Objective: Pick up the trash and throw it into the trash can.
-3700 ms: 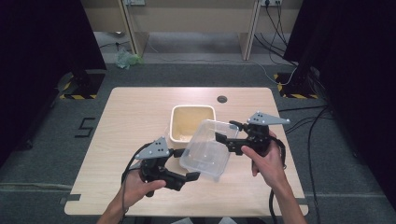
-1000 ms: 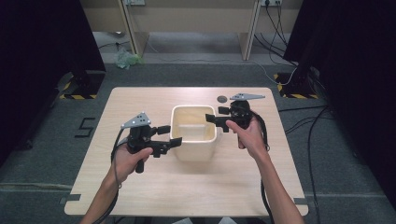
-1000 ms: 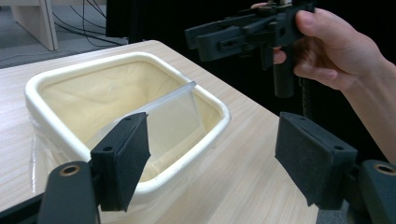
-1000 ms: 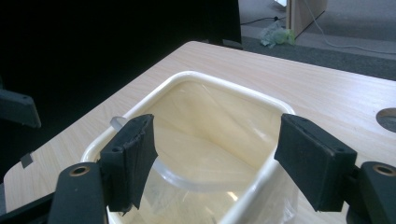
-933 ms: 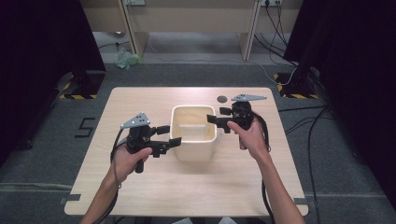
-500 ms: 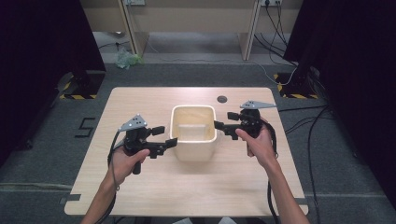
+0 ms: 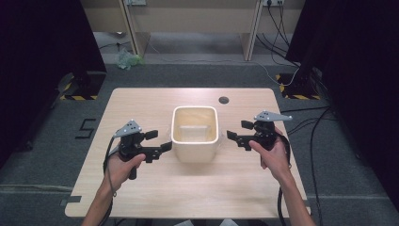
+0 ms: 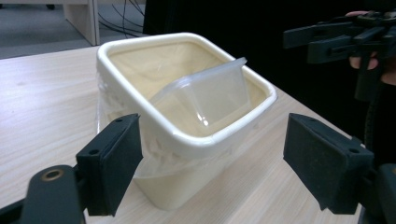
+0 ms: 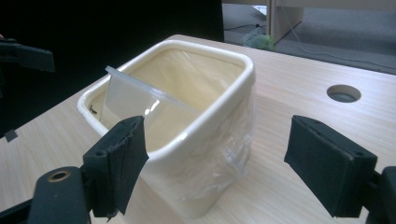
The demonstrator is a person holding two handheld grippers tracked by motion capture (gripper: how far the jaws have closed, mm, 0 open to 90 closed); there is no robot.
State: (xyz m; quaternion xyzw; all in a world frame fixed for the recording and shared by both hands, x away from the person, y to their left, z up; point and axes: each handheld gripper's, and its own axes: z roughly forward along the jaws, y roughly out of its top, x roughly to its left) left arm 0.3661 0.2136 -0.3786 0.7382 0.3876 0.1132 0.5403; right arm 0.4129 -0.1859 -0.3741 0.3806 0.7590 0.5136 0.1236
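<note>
While both hands rest low over the worktop, the left claw stands wide with nothing between its jaws, which point toward the cream tub from just beside that tub's left wall without touching it. In the left gripper view the left claw frames the tub's near corner in the broad gap between its two black pads, and the right claw shows farther off at the upper right edge, held in a hand. The right claw is also wide and empty, its jaws aimed at the tub's right wall from a little farther away, with bare wood between them and the tub. In the right gripper view the right claw brackets the tub's nearest corner.

The cream tub sits upright at the middle of the worktop, square with rounded corners and a thick rolled rim. A thin clear film clings to its outer walls below the rim. Inside it lies a clear plastic container, smaller than the tub, tilted so that one edge leans up near the rim while the rest drops toward the bottom. A round cable hole lies in the worktop beyond the tub, toward the far right. Grey carpet surrounds the worktop, with cables trailing at the right.
</note>
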